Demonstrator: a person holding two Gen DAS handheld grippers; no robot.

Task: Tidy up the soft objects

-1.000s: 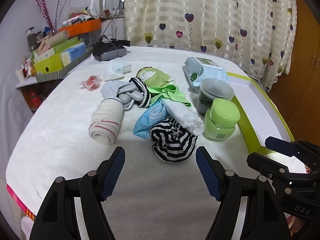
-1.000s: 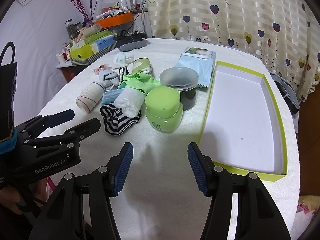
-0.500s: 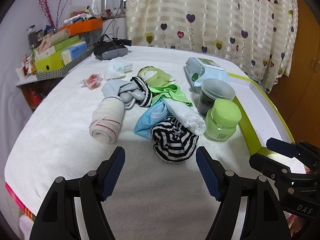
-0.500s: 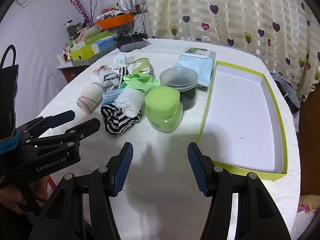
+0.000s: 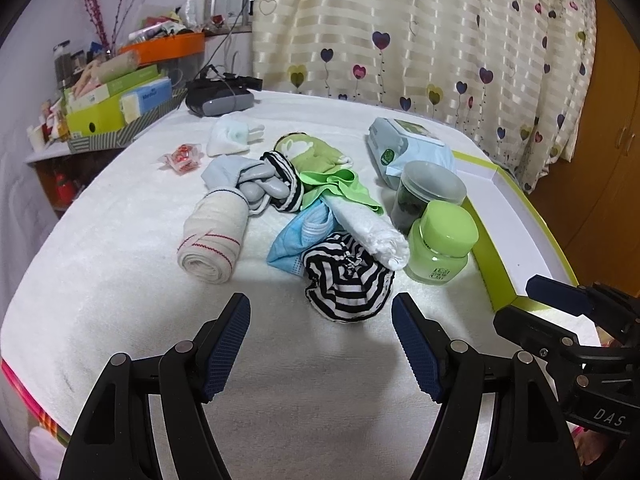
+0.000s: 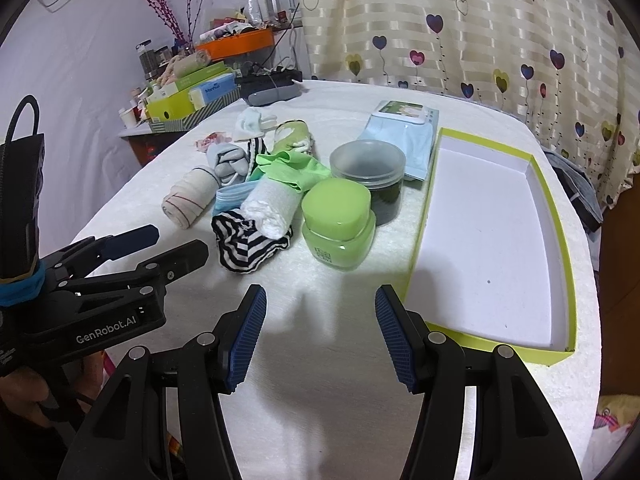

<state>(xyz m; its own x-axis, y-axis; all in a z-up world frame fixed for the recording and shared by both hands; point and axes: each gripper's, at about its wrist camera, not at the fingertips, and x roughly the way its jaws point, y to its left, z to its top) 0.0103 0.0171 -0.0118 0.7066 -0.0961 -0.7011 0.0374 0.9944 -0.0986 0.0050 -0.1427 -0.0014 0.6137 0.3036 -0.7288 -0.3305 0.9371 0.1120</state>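
Note:
A heap of soft items lies mid-table: a black-and-white striped cloth (image 5: 346, 284) (image 6: 244, 246), a rolled white towel (image 5: 372, 236) (image 6: 272, 208), a blue face mask (image 5: 300, 236), a green cloth (image 5: 340, 190) (image 6: 294, 170), grey socks (image 5: 256, 184) and a beige bandage roll (image 5: 212, 240) (image 6: 188, 196). My left gripper (image 5: 320, 344) is open just short of the striped cloth. My right gripper (image 6: 320, 340) is open over bare tablecloth, beside the empty white tray with a lime rim (image 6: 560, 248) (image 5: 486, 240).
A lime-lidded jar (image 6: 340, 224) (image 5: 442, 246) and a dark clear-lidded tub (image 6: 368, 176) stand between heap and tray. A wipes pack (image 6: 404, 132), small white sock (image 5: 232, 136), red-wrapped sweets (image 5: 182, 158), a dark device (image 5: 220, 98) and a cluttered side shelf (image 5: 112, 100) sit further back.
Both grippers stayed open and nearly still; the left wrist view shifted only slightly, and nothing on the table moved.

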